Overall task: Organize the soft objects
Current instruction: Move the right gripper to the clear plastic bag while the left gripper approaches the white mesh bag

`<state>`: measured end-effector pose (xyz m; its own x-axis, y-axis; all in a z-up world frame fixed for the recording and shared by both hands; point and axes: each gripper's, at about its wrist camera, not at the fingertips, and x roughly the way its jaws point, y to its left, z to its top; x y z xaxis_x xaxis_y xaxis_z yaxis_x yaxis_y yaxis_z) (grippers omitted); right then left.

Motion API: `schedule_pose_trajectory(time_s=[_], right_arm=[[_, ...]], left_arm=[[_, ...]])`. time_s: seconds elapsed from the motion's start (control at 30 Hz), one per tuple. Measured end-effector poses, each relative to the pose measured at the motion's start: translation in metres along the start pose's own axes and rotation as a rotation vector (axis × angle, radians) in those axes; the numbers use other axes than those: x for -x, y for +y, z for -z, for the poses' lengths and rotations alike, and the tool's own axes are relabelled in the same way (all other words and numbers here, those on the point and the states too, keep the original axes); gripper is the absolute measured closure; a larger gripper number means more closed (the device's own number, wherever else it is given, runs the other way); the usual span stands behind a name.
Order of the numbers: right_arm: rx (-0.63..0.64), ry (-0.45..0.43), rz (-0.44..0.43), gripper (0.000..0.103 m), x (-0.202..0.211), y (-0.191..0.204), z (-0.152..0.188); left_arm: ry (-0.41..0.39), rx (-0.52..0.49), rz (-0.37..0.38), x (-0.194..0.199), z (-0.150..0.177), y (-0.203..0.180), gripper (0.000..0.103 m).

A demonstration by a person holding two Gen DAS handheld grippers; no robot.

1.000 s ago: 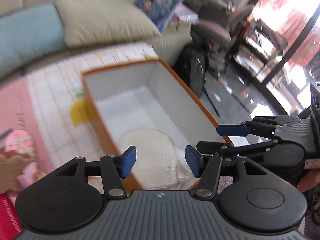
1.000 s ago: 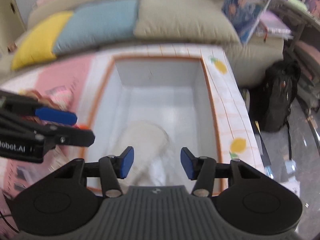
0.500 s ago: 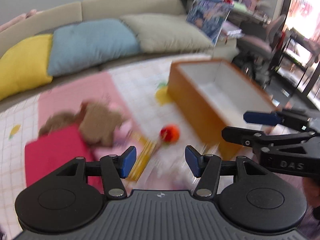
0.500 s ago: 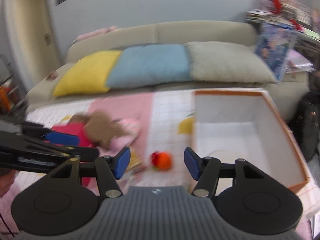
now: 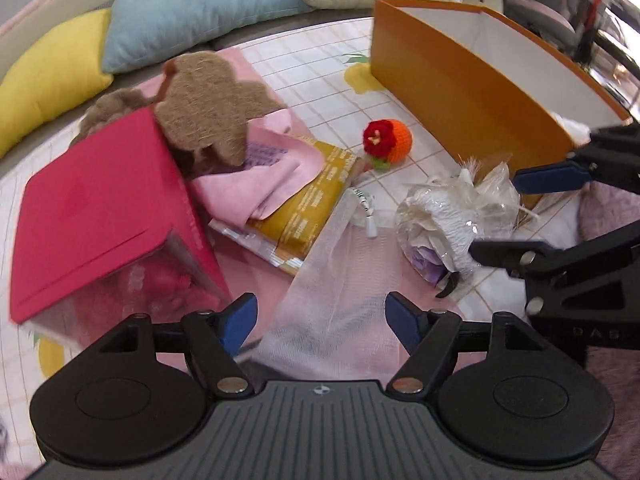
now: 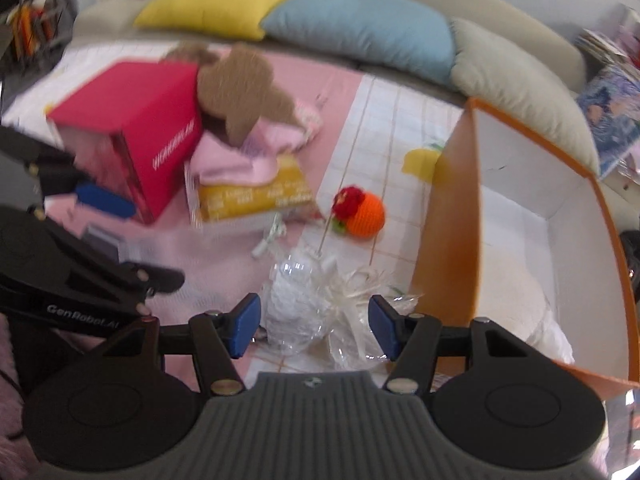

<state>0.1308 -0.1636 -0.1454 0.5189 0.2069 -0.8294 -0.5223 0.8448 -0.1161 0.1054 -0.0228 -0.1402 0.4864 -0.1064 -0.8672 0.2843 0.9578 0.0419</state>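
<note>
Soft things lie scattered on a pink and white checked mat (image 5: 320, 80) in front of a sofa. The left hand-held gripper (image 5: 320, 318) hangs over a white mesh bag (image 5: 332, 280), its jaws opening wide, with the mesh below them but not pressed. The right hand-held gripper (image 6: 314, 326) stands open around a cellophane-wrapped white bundle (image 6: 304, 300), its blue pads apart from the wrap. Just right of the bundle stands an orange box (image 6: 448, 220) with a cream plush (image 6: 516, 296) inside. Farther off, an orange crocheted ball (image 5: 388, 142) lies near a yellow packet (image 5: 316, 196), pink cloth (image 5: 260, 184), a brown furry toy (image 5: 212, 108) and a red box (image 5: 104, 204).
</note>
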Motion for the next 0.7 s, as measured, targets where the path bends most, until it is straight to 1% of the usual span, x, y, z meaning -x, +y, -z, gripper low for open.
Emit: schedule_pose_trajectory(time_s=[0.1, 0.17, 0.2, 0.23, 0.27, 0.33, 0.37, 0.43, 0.53, 0.67, 0.7], right_arm=[[0.112, 0.046, 0.024, 0.043, -0.011, 0.005, 0.001], [0.222, 0.034, 0.054, 0.042, -0.012, 0.011, 0.003], [0.275, 0.022, 0.072, 0.040, -0.013, 0.014, 0.004], [0.316, 0.015, 0.081, 0.036, -0.014, 0.016, 0.005], [0.342, 0.008, 0.081, 0.032, -0.016, 0.016, 0.006], [0.378, 0.005, 0.063, 0.029, -0.020, 0.015, 0.005], [0.394, 0.004, 0.055, 0.028, -0.022, 0.014, 0.005], [0.398, 0.008, 0.038, 0.028, -0.027, 0.014, 0.004], [0.340, 0.032, -0.007, 0.028, -0.035, 0.009, 0.000], [0.272, 0.061, -0.051, 0.029, -0.045, 0.003, -0.003], [0.261, 0.070, -0.062, 0.029, -0.048, 0.004, -0.003]], left_arm=[[0.002, -0.074, -0.018, -0.010, 0.001, -0.009, 0.017], [0.019, -0.108, -0.011, -0.016, 0.002, -0.014, 0.016], [0.026, -0.109, 0.001, -0.019, 0.003, -0.015, 0.015], [0.036, -0.100, 0.007, -0.023, 0.002, -0.015, 0.015], [0.048, -0.088, 0.006, -0.027, 0.002, -0.015, 0.015], [0.064, -0.067, 0.014, -0.033, 0.002, -0.013, 0.015], [0.073, -0.058, 0.022, -0.035, 0.003, -0.012, 0.015], [0.090, -0.039, 0.033, -0.038, 0.003, -0.010, 0.015], [0.103, 0.010, 0.054, -0.040, 0.005, -0.004, 0.016], [0.118, 0.062, 0.076, -0.043, 0.006, 0.001, 0.022], [0.115, 0.067, 0.076, -0.043, 0.006, 0.002, 0.025]])
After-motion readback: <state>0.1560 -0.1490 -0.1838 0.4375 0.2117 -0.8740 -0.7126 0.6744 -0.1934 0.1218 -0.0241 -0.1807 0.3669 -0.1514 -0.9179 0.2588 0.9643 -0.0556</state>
